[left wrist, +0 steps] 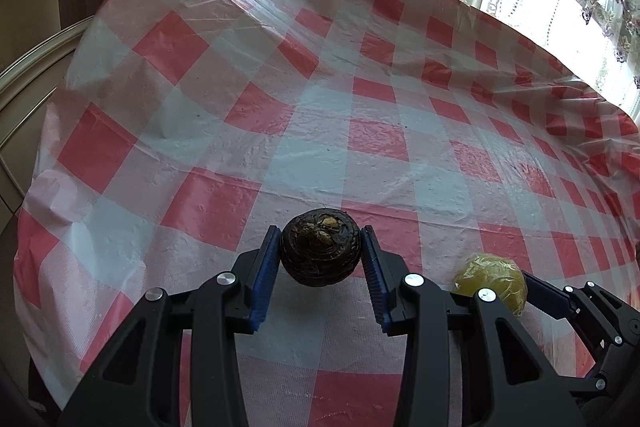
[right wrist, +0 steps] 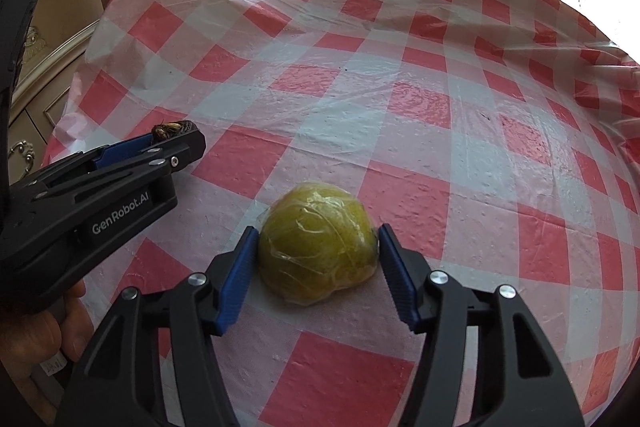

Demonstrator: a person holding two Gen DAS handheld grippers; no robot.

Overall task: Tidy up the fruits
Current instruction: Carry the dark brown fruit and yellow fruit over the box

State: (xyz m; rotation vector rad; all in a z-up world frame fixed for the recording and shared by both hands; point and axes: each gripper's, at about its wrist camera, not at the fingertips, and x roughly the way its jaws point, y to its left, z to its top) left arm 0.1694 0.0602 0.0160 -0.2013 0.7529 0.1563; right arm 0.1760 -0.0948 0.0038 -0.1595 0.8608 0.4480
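Currently left gripper [left wrist: 320, 253] clamps dark wrinkled fruit [left wrist: 319, 247], right gripper [right wrist: 316, 255] brackets wrapped yellow fruit [right wrist: 318, 259], contact unclear, both near table [left wrist: 320, 87] front edge. Advice: squeeze lightly, film looks slippery; keep grippers apart, set fruits side by side

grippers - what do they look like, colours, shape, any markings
Both are the same build. The left gripper and right gripper have matte black angular frames with cut-out linkage arms and round silver bolts at the pivots. The jaws are lined with ribbed blue pads. White "GenRobot.AI" lettering shows on the side of the left one's body in the right wrist view. No cables visible.
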